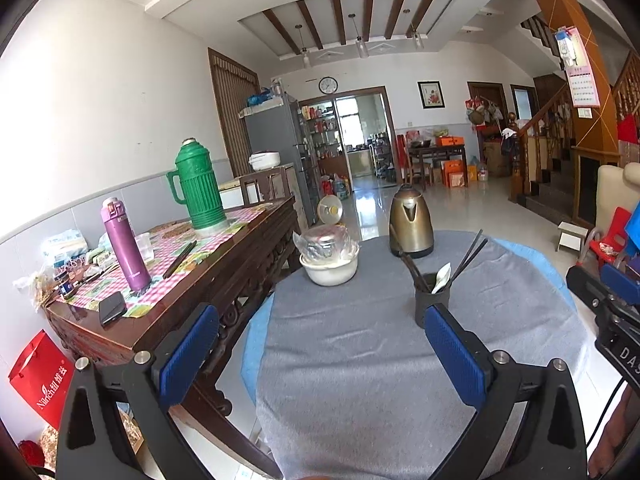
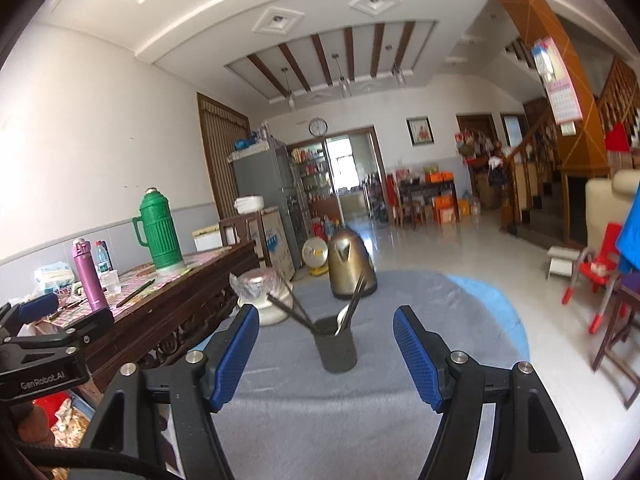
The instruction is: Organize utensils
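Both jaws wide, utensil holder (image 2: 335, 345) mid-cloth (image 2: 420, 300).

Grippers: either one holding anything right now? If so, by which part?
Nothing held. Left gripper and right gripper both stand open and empty; the utensil cup sits on the table beyond the right one's pads, untouched.

Bright daylight, floor (image 1: 372, 200) glare, fisheye edges warped, right view slightly blurred.
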Demonstrator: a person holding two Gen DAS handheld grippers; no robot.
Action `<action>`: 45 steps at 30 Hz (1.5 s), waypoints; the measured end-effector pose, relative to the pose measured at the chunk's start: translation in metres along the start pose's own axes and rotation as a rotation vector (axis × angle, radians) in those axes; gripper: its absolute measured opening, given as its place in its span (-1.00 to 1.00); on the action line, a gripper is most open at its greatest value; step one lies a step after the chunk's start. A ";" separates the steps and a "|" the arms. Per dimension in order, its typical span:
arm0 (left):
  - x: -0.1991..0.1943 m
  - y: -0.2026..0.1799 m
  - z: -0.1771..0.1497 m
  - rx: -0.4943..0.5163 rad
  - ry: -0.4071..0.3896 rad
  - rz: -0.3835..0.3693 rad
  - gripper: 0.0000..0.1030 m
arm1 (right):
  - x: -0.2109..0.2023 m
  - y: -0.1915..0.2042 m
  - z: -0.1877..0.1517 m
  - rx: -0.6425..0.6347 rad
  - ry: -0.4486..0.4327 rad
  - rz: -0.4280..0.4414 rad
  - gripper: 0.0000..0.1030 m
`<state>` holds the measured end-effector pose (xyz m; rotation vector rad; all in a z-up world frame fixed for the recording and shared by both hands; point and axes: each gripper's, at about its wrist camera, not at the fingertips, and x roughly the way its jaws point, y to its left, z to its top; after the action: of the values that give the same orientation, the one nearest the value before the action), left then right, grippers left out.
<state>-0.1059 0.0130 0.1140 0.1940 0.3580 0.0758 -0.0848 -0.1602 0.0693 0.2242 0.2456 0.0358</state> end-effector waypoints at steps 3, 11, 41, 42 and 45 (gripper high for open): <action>0.002 0.000 -0.004 0.000 0.012 0.006 0.99 | 0.007 0.000 -0.007 0.017 0.032 -0.005 0.41; 0.006 -0.004 -0.009 -0.001 0.038 0.005 0.99 | 0.016 -0.005 -0.021 0.064 0.100 -0.001 0.42; 0.021 0.005 -0.023 -0.027 0.093 0.022 0.99 | 0.016 0.003 -0.030 0.040 0.115 0.008 0.42; 0.021 0.005 -0.023 -0.027 0.094 0.024 0.99 | 0.016 0.003 -0.030 0.040 0.115 0.008 0.42; 0.021 0.005 -0.023 -0.029 0.095 0.024 0.99 | 0.016 0.003 -0.031 0.038 0.114 0.008 0.42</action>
<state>-0.0942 0.0241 0.0868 0.1665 0.4491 0.1143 -0.0770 -0.1497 0.0373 0.2617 0.3592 0.0519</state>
